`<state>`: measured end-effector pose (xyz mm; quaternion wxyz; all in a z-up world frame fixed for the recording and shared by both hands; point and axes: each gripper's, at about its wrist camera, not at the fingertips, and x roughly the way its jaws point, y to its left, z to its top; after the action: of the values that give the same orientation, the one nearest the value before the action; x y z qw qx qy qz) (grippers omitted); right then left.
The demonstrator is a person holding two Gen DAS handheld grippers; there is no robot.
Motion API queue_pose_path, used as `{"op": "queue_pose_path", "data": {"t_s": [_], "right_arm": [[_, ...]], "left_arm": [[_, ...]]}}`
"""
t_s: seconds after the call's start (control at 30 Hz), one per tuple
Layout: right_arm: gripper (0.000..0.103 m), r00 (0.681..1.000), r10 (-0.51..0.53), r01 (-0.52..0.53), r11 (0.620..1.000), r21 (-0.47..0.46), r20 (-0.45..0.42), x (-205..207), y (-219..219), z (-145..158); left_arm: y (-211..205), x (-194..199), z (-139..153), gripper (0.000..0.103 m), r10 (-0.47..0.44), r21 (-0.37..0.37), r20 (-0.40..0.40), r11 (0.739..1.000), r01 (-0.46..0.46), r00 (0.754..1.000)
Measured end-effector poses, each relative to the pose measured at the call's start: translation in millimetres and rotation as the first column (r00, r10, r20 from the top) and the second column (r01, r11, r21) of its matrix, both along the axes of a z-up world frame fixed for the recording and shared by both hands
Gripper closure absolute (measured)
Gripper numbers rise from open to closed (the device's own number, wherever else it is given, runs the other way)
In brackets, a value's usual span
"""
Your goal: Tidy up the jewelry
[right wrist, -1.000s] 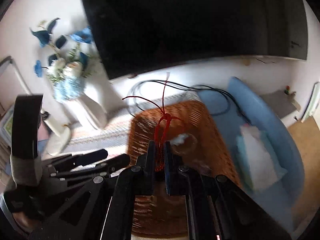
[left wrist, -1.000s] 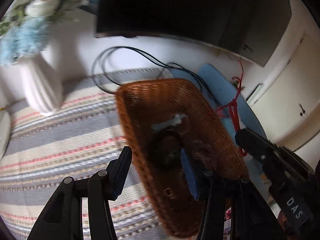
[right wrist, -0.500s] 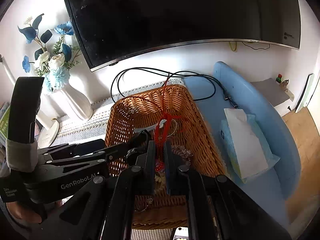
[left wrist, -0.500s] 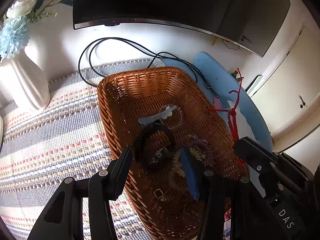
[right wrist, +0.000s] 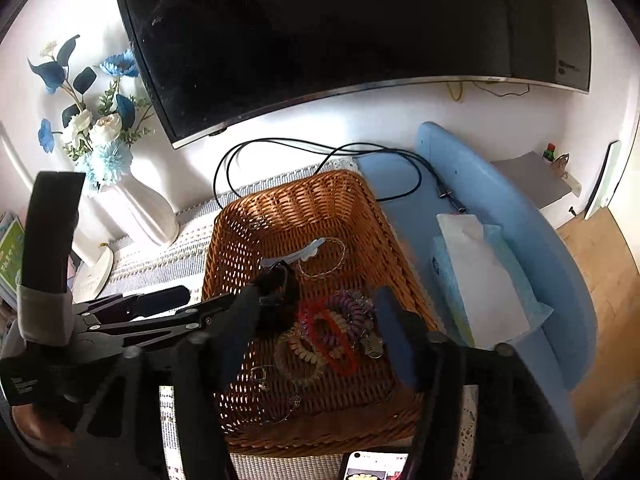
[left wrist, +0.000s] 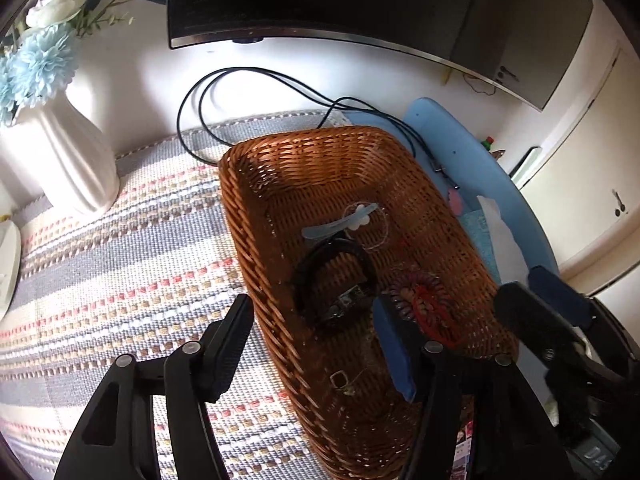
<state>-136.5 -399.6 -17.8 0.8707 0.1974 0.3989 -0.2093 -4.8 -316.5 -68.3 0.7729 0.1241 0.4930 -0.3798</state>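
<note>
A brown wicker basket (left wrist: 320, 152) (right wrist: 288, 208) stands on a striped mat. It holds a red cord bracelet (right wrist: 334, 346) (left wrist: 430, 312), a purple coil band (right wrist: 352, 316), a beige coil band (right wrist: 302, 350), a black watch (left wrist: 332, 276), a pale blue hair clip (left wrist: 340, 222) and a thin chain (right wrist: 322, 256). My right gripper (right wrist: 312, 332) is open and empty above the red bracelet. My left gripper (left wrist: 316, 340) is open, its left finger outside the basket wall and its right finger inside.
A white vase (left wrist: 68, 160) with blue flowers stands at the back left. A dark TV (right wrist: 340, 40) hangs behind, with black cables (left wrist: 248, 80) below. A blue tray (right wrist: 500, 216) with a tissue pack (right wrist: 480, 276) is to the right. A phone (right wrist: 376, 466) lies near the front.
My right gripper opened and let go of the red cord bracelet, which now lies in the basket. Both grippers shifted over the basket.
</note>
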Motion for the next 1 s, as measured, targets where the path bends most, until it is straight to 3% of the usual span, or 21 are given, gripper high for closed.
{"op": "queue_pose_path", "data": {"t_s": [0.07,0.67,1.0], "right_arm": [[0.035,1.000,0.003,-0.003,1.000,0.002,0.003,-0.5,0.1,0.7],[0.035,0.999,0.008,-0.008,1.000,-0.012,0.032,3.7,7.9,9.6],[0.035,0.991,0.113,-0.112,0.994,-0.016,0.066,34.4,51.2,18.7]], "left_arm": [[1.0,2.7,-1.0,0.031,0.009,-0.004,-0.019,1.000,-0.009,1.000],[16.9,10.9,1.2,0.030,0.040,-0.014,-0.030,0.999,-0.041,0.999],[88.8,34.9,18.1,0.030,0.183,-0.028,0.017,0.983,-0.183,0.983]]}}
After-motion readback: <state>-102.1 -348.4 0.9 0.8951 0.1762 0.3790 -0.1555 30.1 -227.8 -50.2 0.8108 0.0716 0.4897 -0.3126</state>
